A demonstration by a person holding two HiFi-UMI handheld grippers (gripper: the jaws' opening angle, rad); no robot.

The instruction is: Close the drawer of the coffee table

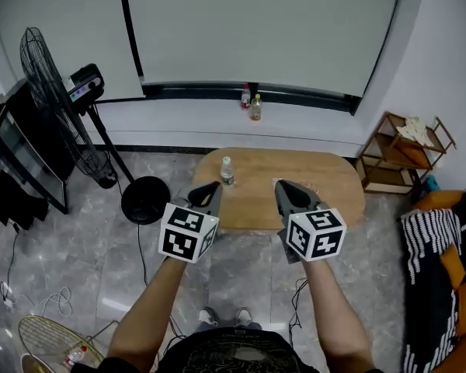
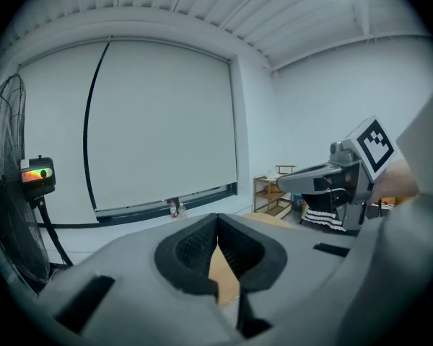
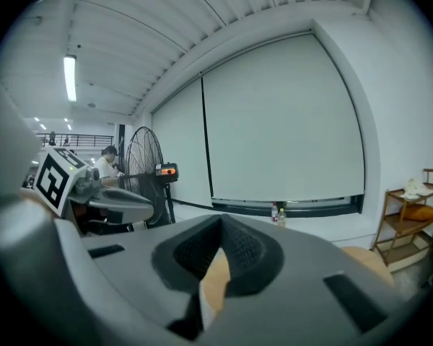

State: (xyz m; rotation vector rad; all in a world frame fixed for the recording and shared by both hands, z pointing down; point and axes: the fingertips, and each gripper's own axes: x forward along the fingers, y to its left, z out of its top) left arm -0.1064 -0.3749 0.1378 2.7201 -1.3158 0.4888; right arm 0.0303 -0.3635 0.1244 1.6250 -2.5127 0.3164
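Note:
The oval wooden coffee table [image 1: 326, 181] stands ahead of me on the grey floor; no drawer shows in any view. A small clear bottle [image 1: 227, 171] stands on its left part. My left gripper [image 1: 210, 187] hangs over the table's near left edge, its jaws together and empty. My right gripper [image 1: 283, 186] is held beside it over the table's near middle, also shut on nothing. In the left gripper view the dark pads [image 2: 191, 247] meet at their tips, with the tabletop [image 2: 224, 272] behind them. The right gripper view shows its pads [image 3: 191, 251] closed as well.
A tall standing fan [image 1: 54, 107] with a round base [image 1: 145, 199] is at the left, next to a dark screen [image 1: 15, 154]. Two bottles [image 1: 251, 103] sit on the window ledge. A wooden shelf [image 1: 400, 154] and a striped cloth [image 1: 431, 231] are at the right.

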